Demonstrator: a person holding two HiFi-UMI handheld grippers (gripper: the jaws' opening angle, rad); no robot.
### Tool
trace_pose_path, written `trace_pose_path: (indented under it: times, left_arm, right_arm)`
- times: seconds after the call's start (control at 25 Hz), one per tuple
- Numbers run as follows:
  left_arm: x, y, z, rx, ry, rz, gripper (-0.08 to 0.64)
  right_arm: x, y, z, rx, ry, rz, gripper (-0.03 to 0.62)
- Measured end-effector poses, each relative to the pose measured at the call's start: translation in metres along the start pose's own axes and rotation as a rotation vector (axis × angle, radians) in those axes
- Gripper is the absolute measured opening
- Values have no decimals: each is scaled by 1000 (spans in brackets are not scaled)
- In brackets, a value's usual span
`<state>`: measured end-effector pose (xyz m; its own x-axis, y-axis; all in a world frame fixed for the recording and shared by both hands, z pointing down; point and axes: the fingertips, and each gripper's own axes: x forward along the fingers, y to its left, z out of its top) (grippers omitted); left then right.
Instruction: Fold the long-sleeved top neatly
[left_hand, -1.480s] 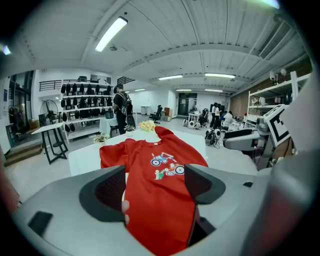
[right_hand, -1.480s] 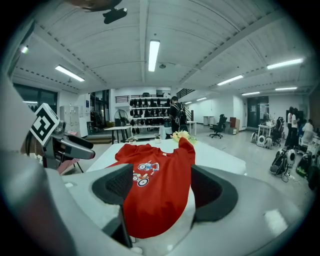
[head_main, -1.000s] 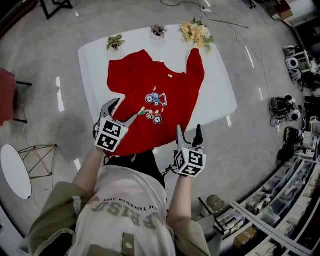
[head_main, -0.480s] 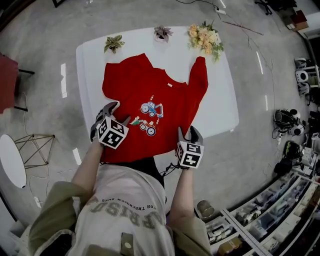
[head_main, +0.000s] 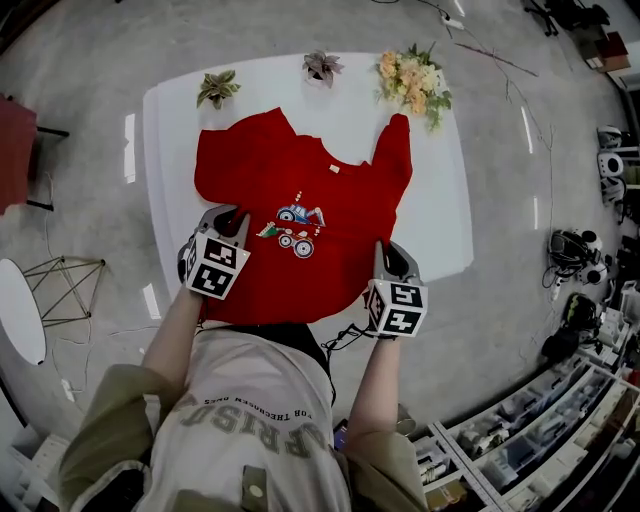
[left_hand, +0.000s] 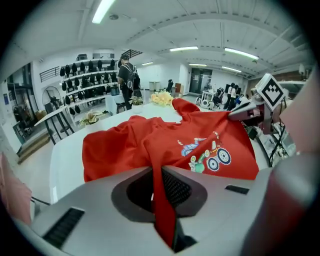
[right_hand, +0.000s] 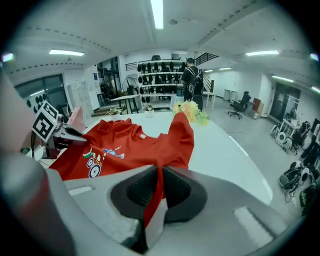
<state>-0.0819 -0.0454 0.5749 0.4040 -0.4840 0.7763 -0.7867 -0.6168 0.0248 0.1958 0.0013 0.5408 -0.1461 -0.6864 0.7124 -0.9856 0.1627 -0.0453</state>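
The left gripper (left_hand: 164, 207) has just closed its jaws, pinching the top's (head_main: 345, 270) left edge. The right gripper (right_hand: 151, 202) has closed likewise on the right edge. The top spreads ahead of both across the surface (head_main: 445, 205).

— Matt red cloth on the long-sleeved top (head_main: 330, 270), soft and creased, with a flat tractor print (head_main: 292, 228)?
— Yes. Smooth white table (head_main: 440, 200), faintly glossy. Matt grey plastic on left gripper (head_main: 224, 213) and right gripper (head_main: 389, 252), with dark textured pads (left_hand: 176, 189). Polished grey floor (head_main: 90, 90), shiny with light streaks
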Motion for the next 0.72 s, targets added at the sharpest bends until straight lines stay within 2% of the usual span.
trace_pose_path:
  times: [0.28,0.52,0.68,0.72]
  left_arm:
    - [30,14,46,5,-40,47,38]
    - [62,32,78,5,-36,85,38]
    - [71,36,77,7,-4,100,41]
    - [67,36,75,4,1,109,55]
  right_arm:
    - [49,-38,60,-133,-4,22,26]
    - [106,-61,82,-235,65,39,28]
    - [122,-61,81,-231,100,97,35]
    - [119,-60,84,-211,90,125,86]
